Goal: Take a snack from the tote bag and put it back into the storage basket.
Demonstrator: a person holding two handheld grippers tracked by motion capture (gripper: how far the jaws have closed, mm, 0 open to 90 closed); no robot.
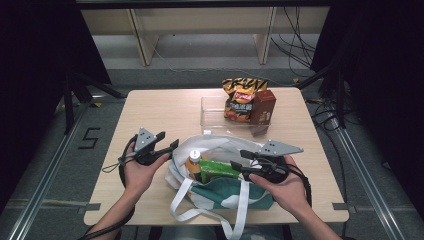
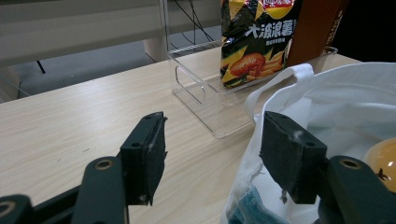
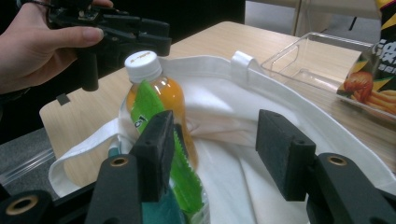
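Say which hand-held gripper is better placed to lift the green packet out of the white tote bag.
Right. The right hand-held gripper hangs open over the white tote bag, jaws beside the green packet; the left hand-held gripper sits at the bag's outer edge.

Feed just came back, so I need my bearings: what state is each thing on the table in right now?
White-and-green cloth tote bag: mouth open, lying on table.
Orange drink bottle with white cap: capped, upright in bag.
Green snack packet: in bag.
Clear plastic bin: upright, holds two items.
Black-and-yellow chip bag: standing in bin.
Brown carton: standing in bin.
Left gripper: open, empty.
Right gripper: open, empty.
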